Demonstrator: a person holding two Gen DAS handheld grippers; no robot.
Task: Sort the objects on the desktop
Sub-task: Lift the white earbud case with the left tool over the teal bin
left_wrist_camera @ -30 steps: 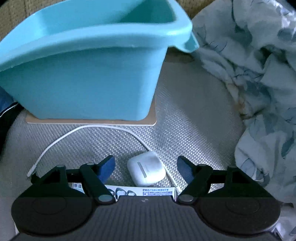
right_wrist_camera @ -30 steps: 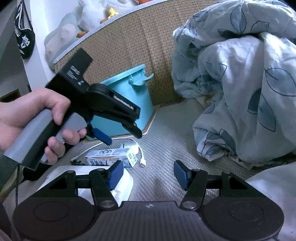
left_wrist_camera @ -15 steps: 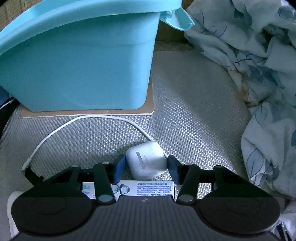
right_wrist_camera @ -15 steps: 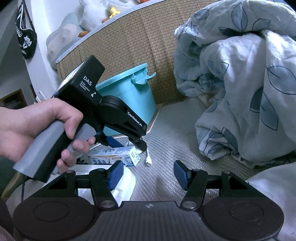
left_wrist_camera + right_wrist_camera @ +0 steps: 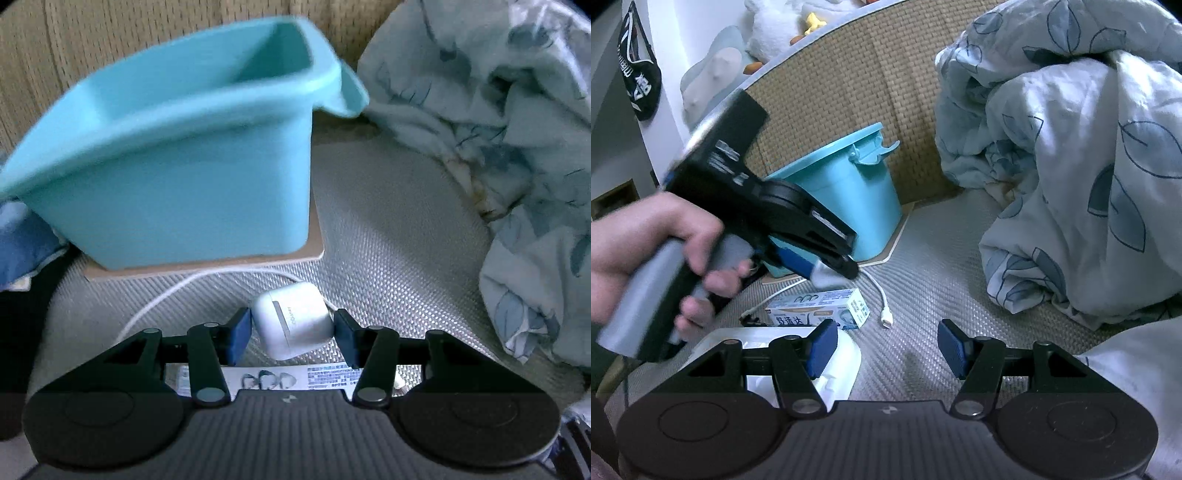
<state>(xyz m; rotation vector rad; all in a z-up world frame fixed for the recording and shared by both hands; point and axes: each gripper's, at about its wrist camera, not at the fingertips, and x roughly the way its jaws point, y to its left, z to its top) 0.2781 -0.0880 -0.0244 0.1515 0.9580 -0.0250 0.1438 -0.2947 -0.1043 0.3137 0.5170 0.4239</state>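
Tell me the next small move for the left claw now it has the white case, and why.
Probably carry it forward and up over the rim of the teal plastic bin. The left claw is shut on the white earbud case, which looks lifted off the grey woven mat, and the bin's open mouth sits just ahead.

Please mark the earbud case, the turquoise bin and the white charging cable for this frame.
Small white plastic earbud case [image 5: 293, 323]: left wrist view, front face, between the jaws.
Turquoise plastic bin [image 5: 177, 195]: left wrist view, near side wall.
Thin white charging cable [image 5: 882, 299]: right wrist view, stretch just above its plug.
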